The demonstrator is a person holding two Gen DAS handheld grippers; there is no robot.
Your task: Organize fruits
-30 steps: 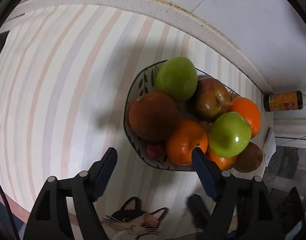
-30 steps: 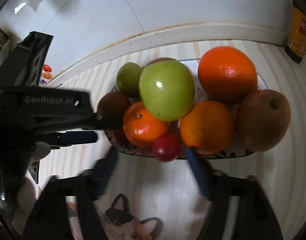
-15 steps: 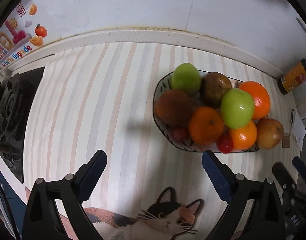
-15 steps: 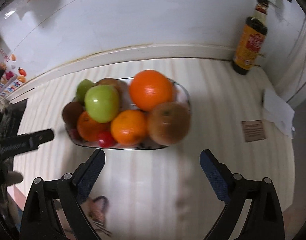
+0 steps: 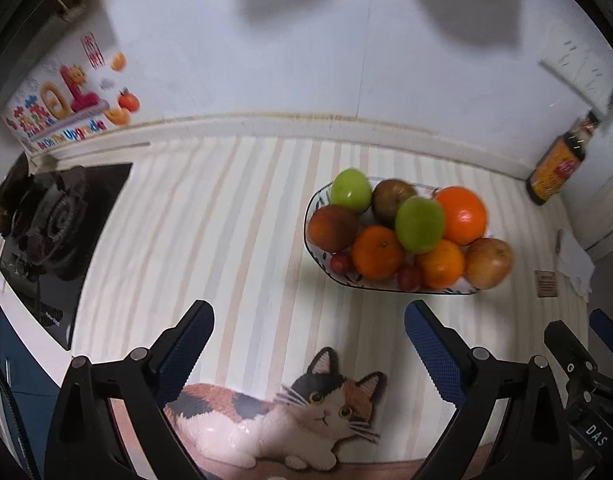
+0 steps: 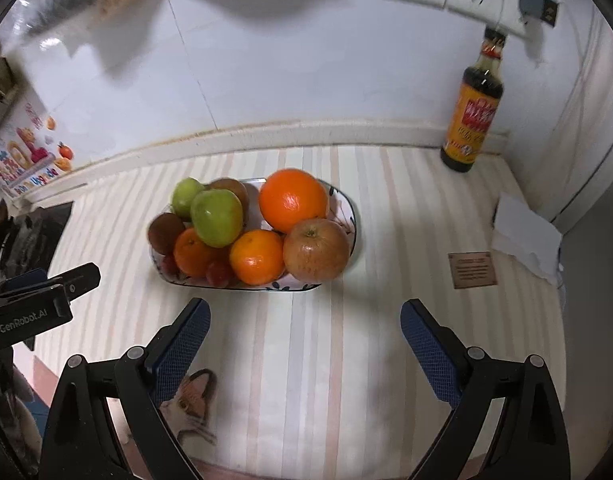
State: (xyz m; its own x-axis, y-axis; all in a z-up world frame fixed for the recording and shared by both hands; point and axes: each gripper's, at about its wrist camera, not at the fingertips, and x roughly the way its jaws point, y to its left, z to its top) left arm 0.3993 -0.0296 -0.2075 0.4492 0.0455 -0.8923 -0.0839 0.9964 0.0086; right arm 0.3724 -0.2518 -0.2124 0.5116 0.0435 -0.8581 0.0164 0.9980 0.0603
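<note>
Counter: striped mat with a cat print, white tiled wall behind, stove off to the left.
Left gripper: jaws have just been opening and now stand spread wide, nothing between them; hangs above the mat's cat print, plate ahead and to its right.
Right gripper: jaws also just opened, spread wide and empty; hangs over bare mat, plate ahead and slightly left. Its body shows at the right edge of the left view.
Plate: oval, patterned rim, sits mid-mat, clear of both grippers.
Fruit on plate: two green apples, big orange, two smaller oranges, red-yellow apple, two dark brownish fruits, two small red ones at the near rim. All heaped, touching each other.
Loose fruit: none visible on the mat in either view.
Other items: sauce bottle upright in the back right corner, well apart from the plate; white paper and a small brown card to the right.
Progress: reads as finished or near it, every visible fruit is on the plate and both grippers are empty.
Left to do: probably nothing; a check for fruit out of frame at most.
Risk: top green apple sits high on the heap and could roll if bumped.
</note>
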